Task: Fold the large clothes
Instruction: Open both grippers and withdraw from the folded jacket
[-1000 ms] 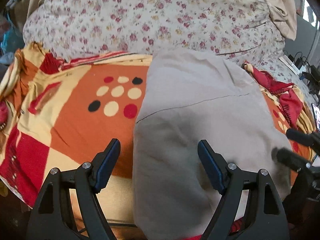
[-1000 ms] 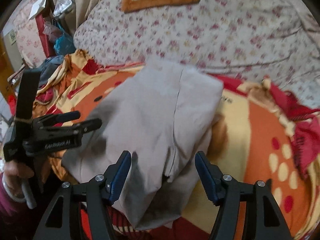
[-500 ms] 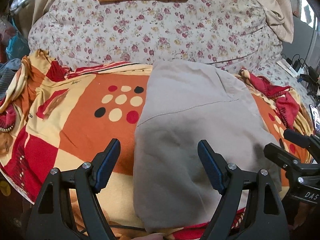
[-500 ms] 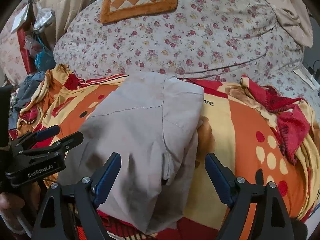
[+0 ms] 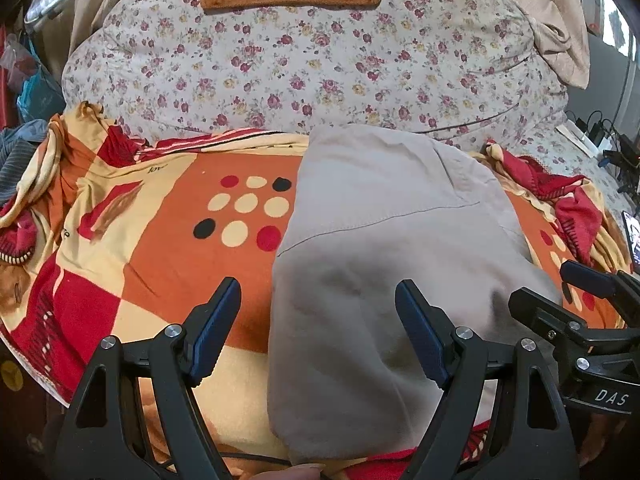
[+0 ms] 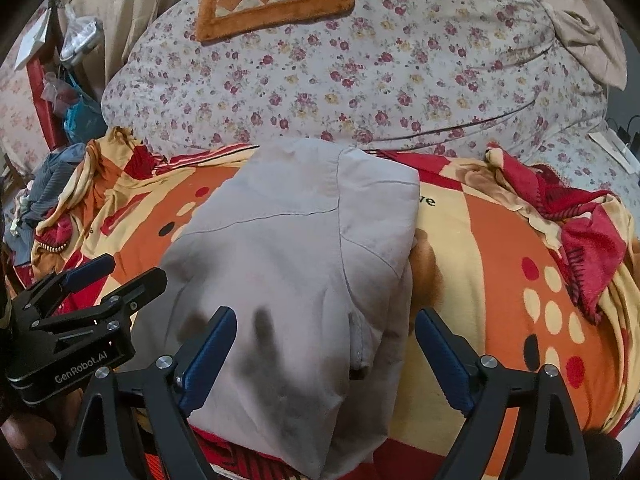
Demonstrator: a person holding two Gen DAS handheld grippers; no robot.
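The folded grey garment [image 5: 384,264] is found lengthwise ahead between the spread, empty left gripper [image 5: 318,330] and right gripper [image 6: 326,354], neither nearer.

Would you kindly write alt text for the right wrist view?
A folded beige garment lies on an orange, red and cream patterned blanket, under the open right gripper. The open left gripper sits at the left edge, with a floral quilt behind.
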